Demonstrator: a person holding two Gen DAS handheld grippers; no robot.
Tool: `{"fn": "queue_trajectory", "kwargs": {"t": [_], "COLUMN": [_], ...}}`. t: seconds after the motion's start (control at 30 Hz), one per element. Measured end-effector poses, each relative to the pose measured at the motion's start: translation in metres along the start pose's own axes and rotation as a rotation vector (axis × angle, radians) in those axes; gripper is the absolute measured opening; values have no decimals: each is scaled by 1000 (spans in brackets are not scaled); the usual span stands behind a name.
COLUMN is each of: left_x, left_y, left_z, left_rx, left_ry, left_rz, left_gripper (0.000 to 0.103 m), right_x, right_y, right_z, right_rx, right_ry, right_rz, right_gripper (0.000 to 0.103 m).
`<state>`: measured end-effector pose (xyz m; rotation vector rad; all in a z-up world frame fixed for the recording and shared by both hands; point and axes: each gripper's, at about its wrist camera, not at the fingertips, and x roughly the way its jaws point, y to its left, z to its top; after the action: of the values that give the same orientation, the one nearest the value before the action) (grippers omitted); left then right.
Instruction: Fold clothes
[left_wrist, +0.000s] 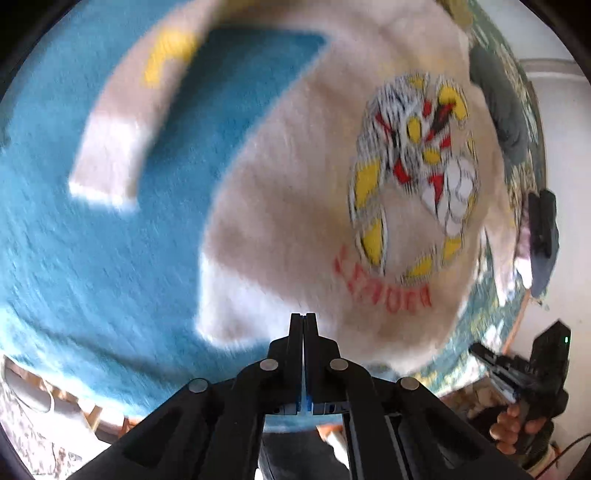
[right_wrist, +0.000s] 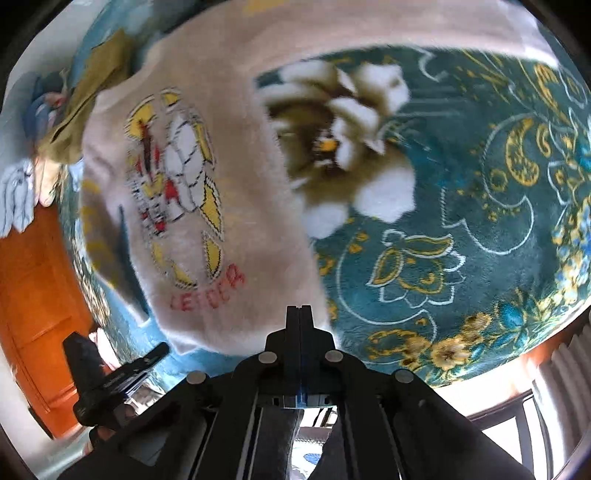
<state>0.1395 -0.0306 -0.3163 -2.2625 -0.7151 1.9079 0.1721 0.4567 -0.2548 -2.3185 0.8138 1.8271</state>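
Note:
A cream sweater (left_wrist: 295, 192) with a yellow, red and white print and red lettering lies spread on the blue blanket (left_wrist: 74, 240). One sleeve (left_wrist: 110, 140) stretches out to the left. My left gripper (left_wrist: 303, 316) is shut with nothing visible between its fingers, just at the sweater's hem. In the right wrist view the same sweater (right_wrist: 229, 184) lies on a teal floral blanket (right_wrist: 461, 221). My right gripper (right_wrist: 300, 308) is shut at the hem's near edge, and no cloth shows between its fingers. Each gripper also shows in the other's view, the right one (left_wrist: 517, 369) and the left one (right_wrist: 122, 373).
A pile of other clothes, olive (right_wrist: 92, 92) and grey-blue (right_wrist: 18, 199), lies beyond the sweater's far end. An orange wooden door (right_wrist: 33, 314) stands at the left. A dark garment (left_wrist: 502, 110) lies at the bed's far edge. The views are blurred by motion.

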Motion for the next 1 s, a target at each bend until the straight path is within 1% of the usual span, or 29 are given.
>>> {"fn": "queue_trajectory", "kwargs": {"t": [0.07,0.1,0.13,0.17,0.2,0.23,0.27,0.33,0.4,0.5,0.53,0.57,0.6,0.63,0.67,0.7,0.8,0.9,0.93,1.0], "left_x": [-8,-9,-8,-6,-2,4,10,22,29,27,24,21,18,15,12,9,-1,-10,-12,-8], "left_y": [6,8,11,13,14,14,15,15,18,24,23,22,20,19,18,17,13,10,9,6], "left_z": [14,21,28,34,40,44,48,54,56,55,52,49,46,43,40,38,29,20,15,-3], "left_rx": [1,5,16,30,45,59,73,97,99,54,52,50,48,45,43,41,34,28,30,44], "left_ry": [-52,-69,-82,-91,-86,-69,-53,-19,-6,-16,-15,-14,-13,-12,-11,-10,-8,-5,4,47], "left_rz": [23,49,62,66,70,74,77,87,96,74,70,65,61,56,52,47,33,20,13,10], "left_gripper": [10,27,51,59,63,63,63,63,63,63,59,53,41,27,18,13,11,10,10,10], "right_x": [4,7,10,13,16,21,25,37,52,68,71,74,76,78,78,78,67,46,37,24], "right_y": [-9,-11,-11,-11,-12,-13,-15,-19,-23,-29,-28,-27,-25,-20,-15,-9,4,9,8,0], "right_z": [0,1,3,5,7,9,10,11,12,10,9,6,4,1,-1,-3,-6,-8,-12,-21], "right_rx": [24,29,27,25,24,25,27,48,77,128,147,162,171,168,156,141,112,78,54,27], "right_ry": [-4,-7,-13,-19,-23,-23,-23,-15,-3,6,9,12,15,18,23,23,10,4,0,-11], "right_rz": [-16,-14,-1,11,18,17,16,20,25,41,54,65,78,81,72,67,80,89,89,70], "right_gripper": [3,3,3,3,19,42,49,50,50,50,50,49,35,15,11,10,9,9,8,8]}}
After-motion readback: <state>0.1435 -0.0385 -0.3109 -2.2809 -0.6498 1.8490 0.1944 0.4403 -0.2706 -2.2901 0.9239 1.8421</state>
